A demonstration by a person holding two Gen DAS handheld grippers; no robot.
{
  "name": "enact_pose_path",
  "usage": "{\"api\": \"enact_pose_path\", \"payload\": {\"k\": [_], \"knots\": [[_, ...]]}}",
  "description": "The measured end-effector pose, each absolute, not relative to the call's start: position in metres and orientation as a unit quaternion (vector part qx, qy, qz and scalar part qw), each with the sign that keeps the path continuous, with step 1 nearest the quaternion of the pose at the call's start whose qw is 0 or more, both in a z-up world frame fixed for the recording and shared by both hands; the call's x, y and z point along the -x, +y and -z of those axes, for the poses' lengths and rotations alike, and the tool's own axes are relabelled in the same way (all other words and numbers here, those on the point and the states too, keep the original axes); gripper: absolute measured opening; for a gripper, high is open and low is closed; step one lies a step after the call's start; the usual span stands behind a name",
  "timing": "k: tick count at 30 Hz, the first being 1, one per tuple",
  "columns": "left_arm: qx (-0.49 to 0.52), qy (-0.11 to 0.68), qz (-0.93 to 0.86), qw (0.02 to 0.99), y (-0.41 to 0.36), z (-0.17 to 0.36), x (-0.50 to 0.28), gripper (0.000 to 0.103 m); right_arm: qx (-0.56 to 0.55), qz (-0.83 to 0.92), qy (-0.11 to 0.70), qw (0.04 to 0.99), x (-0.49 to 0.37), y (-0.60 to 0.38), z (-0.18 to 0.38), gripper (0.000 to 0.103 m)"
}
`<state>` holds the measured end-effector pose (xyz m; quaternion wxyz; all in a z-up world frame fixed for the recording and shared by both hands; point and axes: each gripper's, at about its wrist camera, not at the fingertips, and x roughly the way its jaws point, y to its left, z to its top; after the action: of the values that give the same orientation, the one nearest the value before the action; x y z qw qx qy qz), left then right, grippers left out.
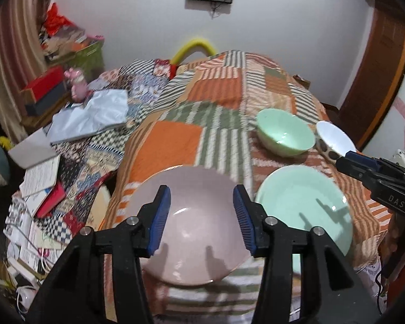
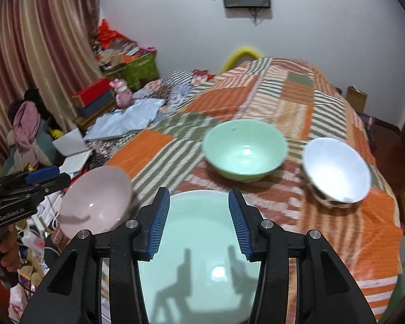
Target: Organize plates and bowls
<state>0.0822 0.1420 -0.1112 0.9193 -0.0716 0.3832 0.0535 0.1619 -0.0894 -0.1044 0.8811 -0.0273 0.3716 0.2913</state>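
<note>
Pink plate (image 1: 194, 232) below open left hand-held gripper (image 1: 201, 217).

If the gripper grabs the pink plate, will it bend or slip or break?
The pink plate looks like glazed ceramic, so it would probably stay stiff, not bend. Its surface shines with reflections, so it may slip between the open left gripper pads. It sits on a soft patchwork quilt, so pushing it might drag the cloth. Dropped on something hard, it could likely chip.

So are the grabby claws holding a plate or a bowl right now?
No. The left gripper is open above the pink plate, and the right gripper is open above the green plate. Nothing is held.
</note>
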Motion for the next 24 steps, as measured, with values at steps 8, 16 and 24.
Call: {"api": "enact_pose_path", "payload": {"k": [8, 16, 24], "knots": [[0.047, 0.368, -0.030, 0.928, 0.106, 0.098, -0.126, 0.068, 0.012, -0.258, 0.370, 0.893, -0.184, -0.122, 0.105, 0.048], [0.042, 0.380, -0.018, 0.924, 0.094, 0.105, -0.186, 0.088, -0.010, -0.249, 0.393, 0.885, -0.216, -0.129, 0.122, 0.048], [0.038, 0.413, -0.010, 0.910, 0.091, 0.131, -0.243, 0.088, -0.026, -0.251, 0.425, 0.869, -0.247, -0.123, 0.148, 0.048]]}}
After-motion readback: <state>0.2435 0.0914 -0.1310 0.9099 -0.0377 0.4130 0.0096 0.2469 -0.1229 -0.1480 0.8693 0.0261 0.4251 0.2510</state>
